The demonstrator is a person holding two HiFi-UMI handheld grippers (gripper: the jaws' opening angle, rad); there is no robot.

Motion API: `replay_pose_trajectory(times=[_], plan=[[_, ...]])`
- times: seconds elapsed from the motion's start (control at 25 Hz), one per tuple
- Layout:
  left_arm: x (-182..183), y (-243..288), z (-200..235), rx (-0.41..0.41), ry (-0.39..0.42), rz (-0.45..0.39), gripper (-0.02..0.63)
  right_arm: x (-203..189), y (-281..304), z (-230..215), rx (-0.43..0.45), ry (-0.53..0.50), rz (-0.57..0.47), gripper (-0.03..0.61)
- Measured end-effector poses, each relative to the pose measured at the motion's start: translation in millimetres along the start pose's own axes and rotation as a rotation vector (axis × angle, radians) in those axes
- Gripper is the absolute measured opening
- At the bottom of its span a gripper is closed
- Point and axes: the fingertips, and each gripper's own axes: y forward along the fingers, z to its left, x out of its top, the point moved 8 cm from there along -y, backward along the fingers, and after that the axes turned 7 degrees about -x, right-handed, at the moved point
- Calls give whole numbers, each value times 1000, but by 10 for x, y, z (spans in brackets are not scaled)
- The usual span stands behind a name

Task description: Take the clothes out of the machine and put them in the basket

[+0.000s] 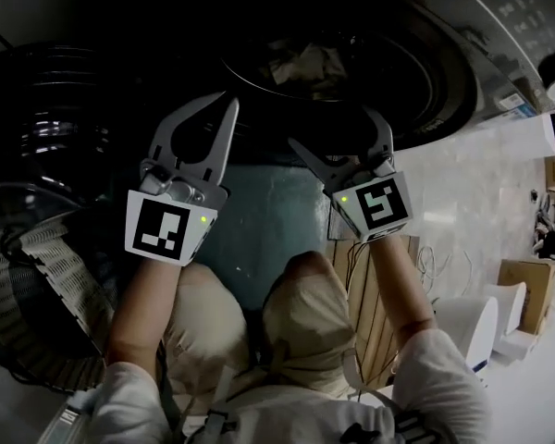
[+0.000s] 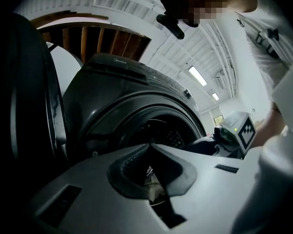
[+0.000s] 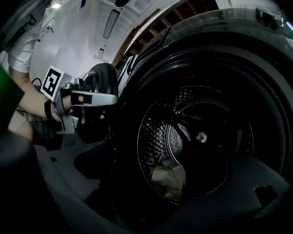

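Pretty much 0 done yet: clothes [image 3: 170,178] sit at 6 o'clock in the drum [image 3: 195,135], basket [image 1: 46,276] waits at 8 o'clock, left gripper [image 1: 228,101] tips pinched together on nothing, right gripper [image 1: 335,128] spread apart, empty.

Washing machine [image 3: 219,38]: dark grey. Drum [image 3: 154,135]: grey metal, dotted all over with perforations. Clothes [image 3: 170,177]: pale beige. Marker cubes [image 1: 164,229]: white with black squares. Basket [image 1: 51,266]: white lattice.
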Motion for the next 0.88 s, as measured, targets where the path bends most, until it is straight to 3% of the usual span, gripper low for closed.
replay_pose_trajectory(times=[0.16,0.36,0.64,0.72,0.88], plan=[[-216,18,-3,-11,26,-33,14,-113,164,-98,-28,-106,6,434],[-284,-58,54,-1,4,-66,14,-105,511,-241,-18,-258,21,434],[-197,-142,-3,-21,43,-79,14,-308,1244,-531,38,-302,137,441],[-174,-184,5,-17,49,-83,14,-455,1461,-578,93,-303,217,460],[-142,-321,11,7,51,-73,14,-961,1810,-727,232,-378,537,525]])
